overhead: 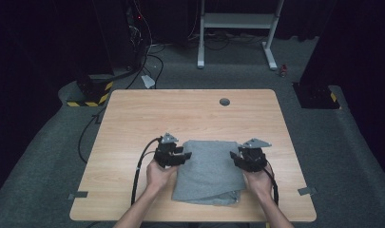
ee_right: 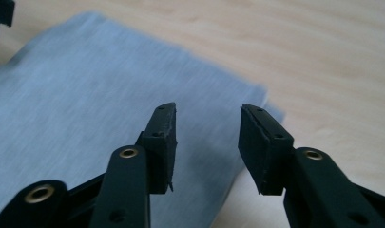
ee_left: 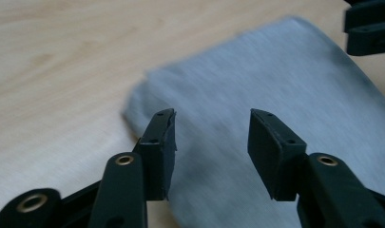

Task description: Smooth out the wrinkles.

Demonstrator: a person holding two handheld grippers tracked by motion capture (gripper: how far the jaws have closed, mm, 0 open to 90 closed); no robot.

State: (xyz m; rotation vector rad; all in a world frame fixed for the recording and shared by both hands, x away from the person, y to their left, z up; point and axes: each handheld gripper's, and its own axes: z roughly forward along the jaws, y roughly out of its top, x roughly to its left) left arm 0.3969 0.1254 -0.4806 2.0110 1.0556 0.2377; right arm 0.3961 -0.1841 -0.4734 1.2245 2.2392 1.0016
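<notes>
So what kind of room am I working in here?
Most likely a lab or recording studio, not a home. A bare wooden table stands on grey carpet among black curtains, cables run to dark equipment with hazard-striped bases, and a white metal stand sits behind. A folded grey cloth is the work.

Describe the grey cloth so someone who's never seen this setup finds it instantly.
Start at the light wooden table in the dark room. On its near half, between the person's two black grippers, lies a folded grey fabric rectangle. It is the only soft item there; the only other thing on the tabletop is a small round grey cap near the far edge.
</notes>
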